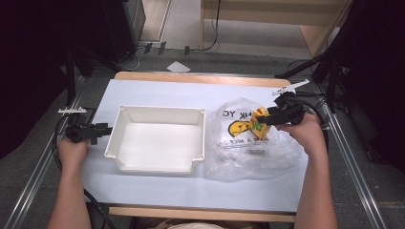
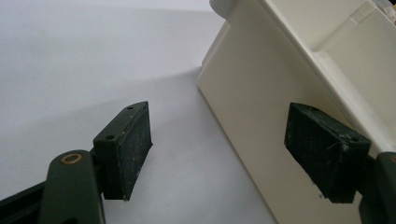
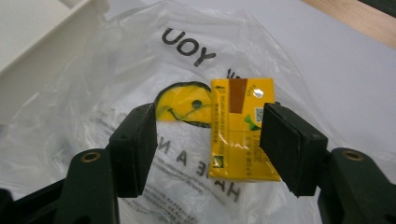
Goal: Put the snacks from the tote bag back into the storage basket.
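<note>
The white bin (image 1: 160,139) sits at bench centre; its interior is bare. A clear plastic bag (image 1: 248,143), printed with a yellow smiley face and black lettering, lies crumpled just beside the bin at its 3 o'clock. A yellow carton (image 1: 259,123) lies on the upper part of the bag; whether it rests on top of the film or under it cannot be told. The right gripper (image 1: 261,122) hovers over the carton, jaws spread: in the right gripper view the carton (image 3: 240,135) lies between them, hard against the right-hand jaw and clear of the other. The left gripper (image 1: 106,129) sits at the bin's 9 o'clock, jaws spread around nothing, one jaw close to the bin wall (image 2: 261,121). Bare bench (image 1: 191,188) runs along the 6 o'clock edge and across 12 o'clock.
</note>
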